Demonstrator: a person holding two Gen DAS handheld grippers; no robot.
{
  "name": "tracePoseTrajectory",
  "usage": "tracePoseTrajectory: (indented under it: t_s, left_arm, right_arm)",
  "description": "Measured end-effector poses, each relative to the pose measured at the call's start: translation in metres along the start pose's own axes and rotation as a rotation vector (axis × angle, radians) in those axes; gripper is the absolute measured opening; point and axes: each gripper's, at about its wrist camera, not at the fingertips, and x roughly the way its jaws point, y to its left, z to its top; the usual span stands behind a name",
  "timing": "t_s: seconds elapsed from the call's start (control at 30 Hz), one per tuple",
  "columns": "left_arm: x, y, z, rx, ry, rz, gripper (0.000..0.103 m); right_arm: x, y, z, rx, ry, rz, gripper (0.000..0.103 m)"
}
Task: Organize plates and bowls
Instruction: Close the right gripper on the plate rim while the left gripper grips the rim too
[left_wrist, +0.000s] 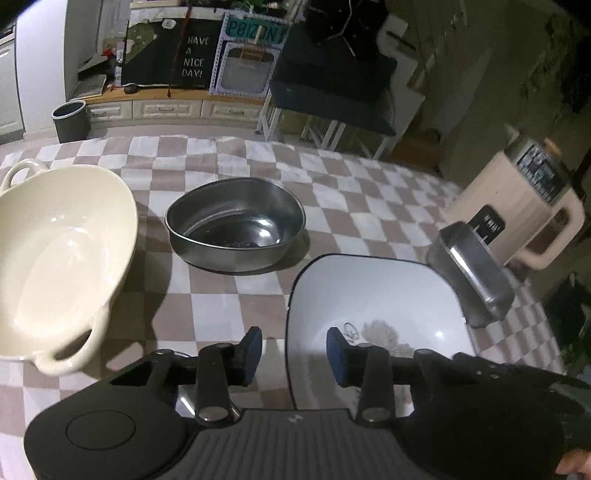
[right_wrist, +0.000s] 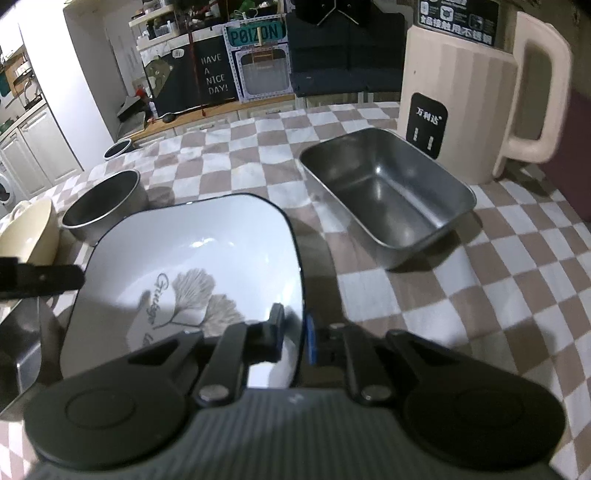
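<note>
Plate (right_wrist: 192, 258) rim pinched by right hand-held gripper (right_wrist: 293, 336) — (seen only right-side).

Tabletop (left_wrist: 236, 299): brown-and-white check. Square plate (right_wrist: 207, 236): white, dark rim, grey leaf print and script. Handled bowl (left_wrist: 55, 258), far left: cream. Round bowl (left_wrist: 236, 225) and rectangular tin (right_wrist: 388, 199): silver steel. Jug (right_wrist: 476, 92), far right: beige, black label.
</note>
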Motion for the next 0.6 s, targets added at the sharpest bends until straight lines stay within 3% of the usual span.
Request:
tracePoseTrajectory:
  t_s: [0.13, 0.27, 0.37, 0.47, 0.6]
  left_arm:
    - [0.011, 0.006, 0.003, -0.001, 0.045, -0.005, 0.030]
    - [0.020, 0.012, 0.003, -0.047, 0.105, -0.053, 0.028]
    - [0.024, 0.008, 0.003, 0.005, 0.111, -0.043, 0.028]
    - [0.028, 0.005, 0.002, 0.019, 0.124, -0.060, 0.018]
    - [0.033, 0.000, 0.003, 0.037, 0.133, -0.041, 0.018]
  right_arm:
    - [0.005, -0.008, 0.004, 0.058, 0.006, 0.041, 0.018]
    - [0.017, -0.017, 0.009, 0.144, 0.006, 0.086, 0.021]
    - [0.026, -0.020, 0.013, 0.183, 0.002, 0.105, 0.022]
    - [0.031, -0.021, 0.015, 0.178, -0.005, 0.126, 0.024]
    - [0.037, -0.025, 0.013, 0.185, -0.020, 0.169, 0.025]
